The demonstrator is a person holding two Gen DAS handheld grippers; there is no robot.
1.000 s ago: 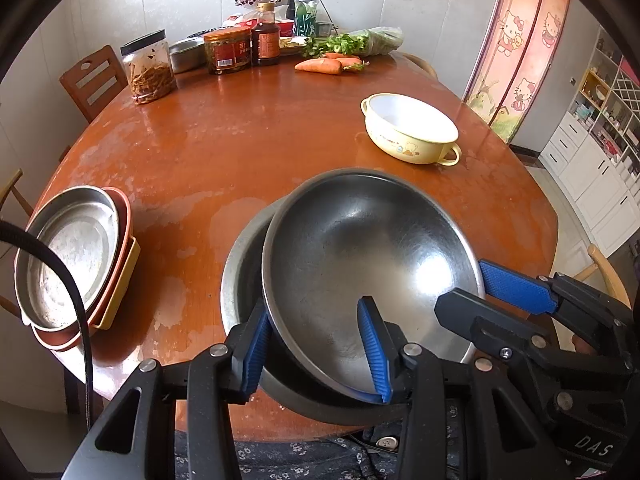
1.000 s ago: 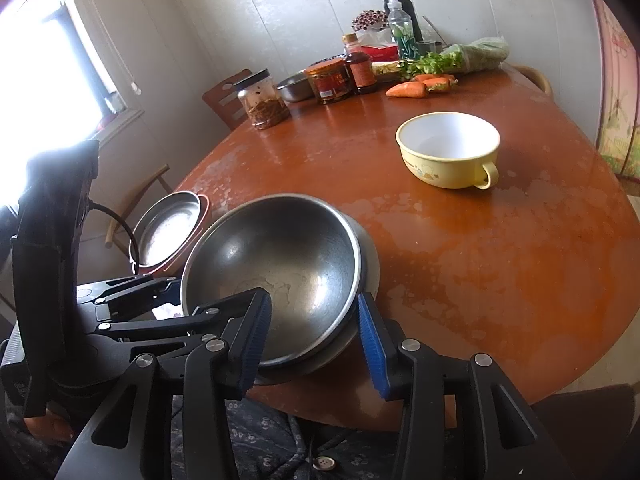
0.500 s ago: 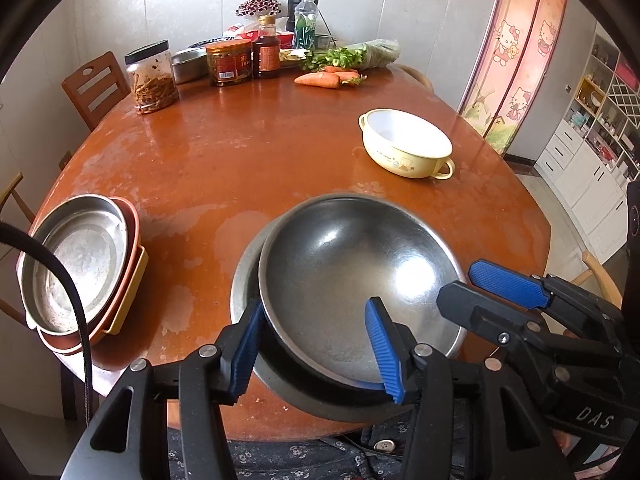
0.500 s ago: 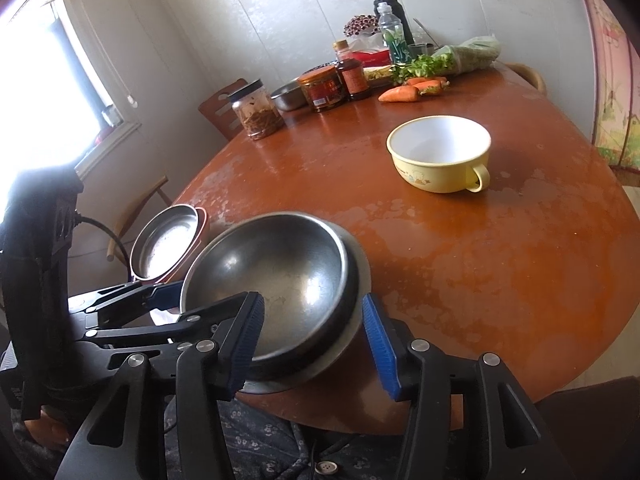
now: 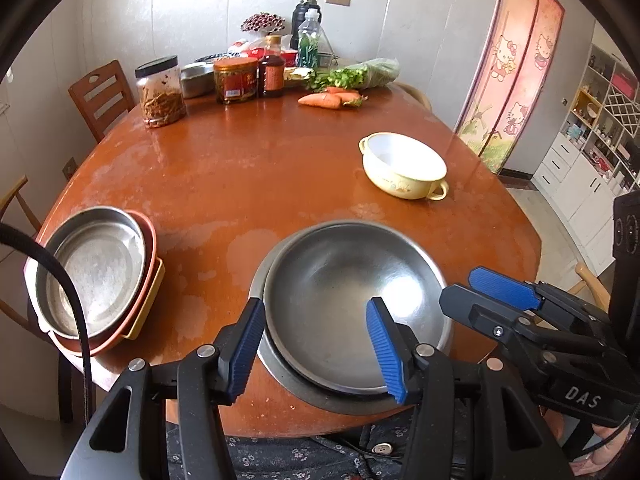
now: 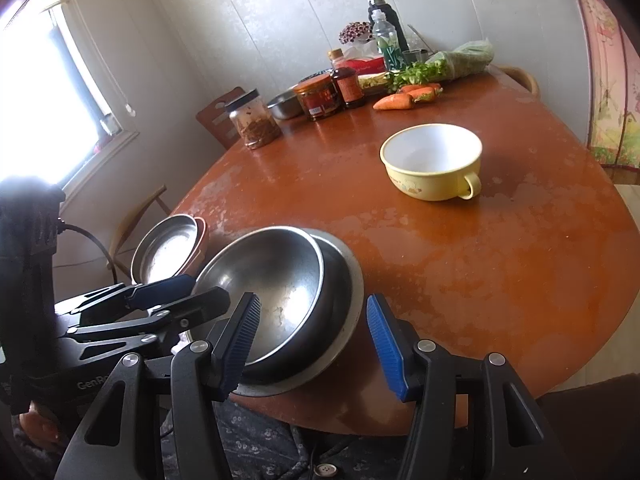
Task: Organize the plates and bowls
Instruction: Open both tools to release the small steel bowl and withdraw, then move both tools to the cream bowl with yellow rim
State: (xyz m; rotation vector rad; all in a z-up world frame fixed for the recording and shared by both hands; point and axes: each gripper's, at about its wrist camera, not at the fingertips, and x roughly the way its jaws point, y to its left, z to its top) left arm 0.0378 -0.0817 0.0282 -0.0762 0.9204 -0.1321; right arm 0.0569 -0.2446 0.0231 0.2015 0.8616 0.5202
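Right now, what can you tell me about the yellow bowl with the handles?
The yellow bowl looks like enamel or ceramic: pale yellow outside, plain white inside, with a yellow rim. It has a small loop handle on each side and a little picture printed low on its wall. It stands upright and empty on the bare brown table, out in the middle, apart from everything else. Nothing touches it but the table; the carrots and jars are farther back.

The round wooden table [image 5: 256, 168] bears nested steel bowls [image 5: 352, 300], stacked plates [image 5: 92, 272], a yellow bowl [image 5: 404, 168], jars [image 5: 160, 92] and carrots [image 5: 324, 100].
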